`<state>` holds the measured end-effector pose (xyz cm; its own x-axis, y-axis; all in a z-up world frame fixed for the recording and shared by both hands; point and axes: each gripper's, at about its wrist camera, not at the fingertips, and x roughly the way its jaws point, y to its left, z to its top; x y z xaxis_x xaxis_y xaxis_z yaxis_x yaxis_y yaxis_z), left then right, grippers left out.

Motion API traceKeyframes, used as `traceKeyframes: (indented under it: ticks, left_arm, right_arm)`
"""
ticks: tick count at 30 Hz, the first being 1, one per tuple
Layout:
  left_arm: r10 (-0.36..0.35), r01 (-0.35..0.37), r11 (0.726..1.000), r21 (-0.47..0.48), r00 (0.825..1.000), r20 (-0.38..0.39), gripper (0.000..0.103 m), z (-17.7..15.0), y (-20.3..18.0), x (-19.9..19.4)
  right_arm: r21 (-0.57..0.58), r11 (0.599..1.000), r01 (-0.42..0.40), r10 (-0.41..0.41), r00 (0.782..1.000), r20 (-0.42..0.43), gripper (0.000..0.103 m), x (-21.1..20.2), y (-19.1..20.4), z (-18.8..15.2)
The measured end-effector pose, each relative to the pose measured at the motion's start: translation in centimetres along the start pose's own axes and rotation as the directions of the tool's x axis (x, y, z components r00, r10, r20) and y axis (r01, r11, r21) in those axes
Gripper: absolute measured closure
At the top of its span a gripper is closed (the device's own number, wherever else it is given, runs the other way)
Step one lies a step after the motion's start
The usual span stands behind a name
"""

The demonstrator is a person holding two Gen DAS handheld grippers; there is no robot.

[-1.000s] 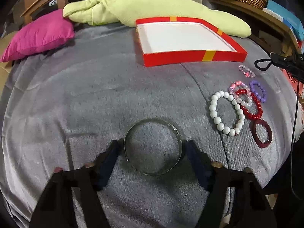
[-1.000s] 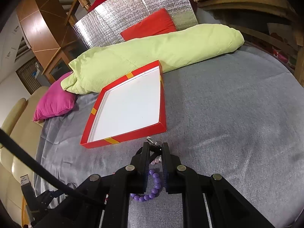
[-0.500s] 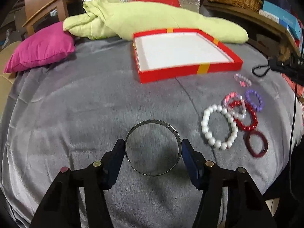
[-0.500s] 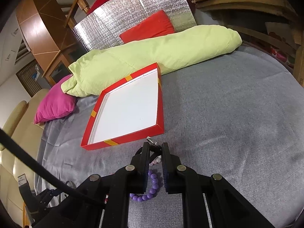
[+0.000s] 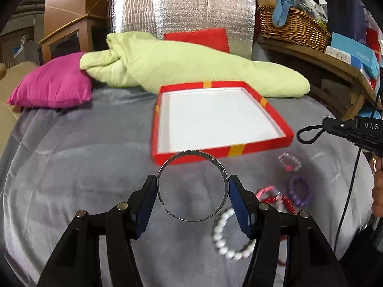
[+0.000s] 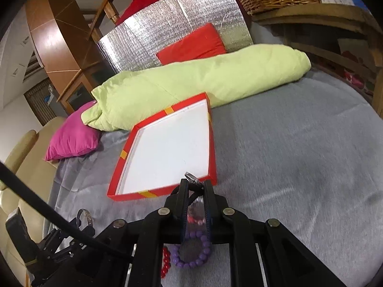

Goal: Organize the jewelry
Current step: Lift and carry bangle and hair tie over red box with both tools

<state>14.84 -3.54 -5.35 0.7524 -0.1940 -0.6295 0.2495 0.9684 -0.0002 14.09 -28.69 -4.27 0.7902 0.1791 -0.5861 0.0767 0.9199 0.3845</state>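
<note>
The left gripper [image 5: 192, 191] grasped a thin metal bangle [image 5: 192, 187] by its sides, above the grey bed cover [image 5: 71, 167] and just before the red box [image 5: 261, 143]. The right gripper [image 6: 194, 186] was clenched on a small clear bracelet [image 6: 192, 179] at the box's near edge. Beaded bracelets [image 5: 229, 241] lay on the cover.

The box [image 5: 220, 119] sits on the blanket [image 5: 71, 157], with the pillows [image 5: 191, 64] behind it and the bracelets [image 5: 298, 189] in front, to its right.
</note>
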Motion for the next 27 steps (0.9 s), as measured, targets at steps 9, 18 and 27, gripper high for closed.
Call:
traceKeyframes:
  ticks: [9, 18, 27]
  left_arm:
    - [-0.023, 0.023, 1.000, -0.018, 1.000, 0.021, 0.041, 2.2, -1.1, 1.7]
    - [0.030, -0.029, 0.999, -0.022, 0.997, 0.068, 0.041, 6.0, -0.6, 5.0]
    - [0.070, -0.069, 0.997, -0.016, 0.997, 0.036, 0.041, 8.2, -0.9, 9.5]
  right_arm:
    - [0.001, 1.000, -0.017, 0.017, 0.999, 0.032, 0.090, 1.6, 0.9, 1.6]
    - [0.030, 0.999, -0.014, 0.012, 0.998, 0.057, 0.090, 4.1, 1.2, 3.5]
    - [-0.063, 0.996, 0.058, -0.056, 0.998, 0.026, 0.090, 9.0, 3.9, 4.8]
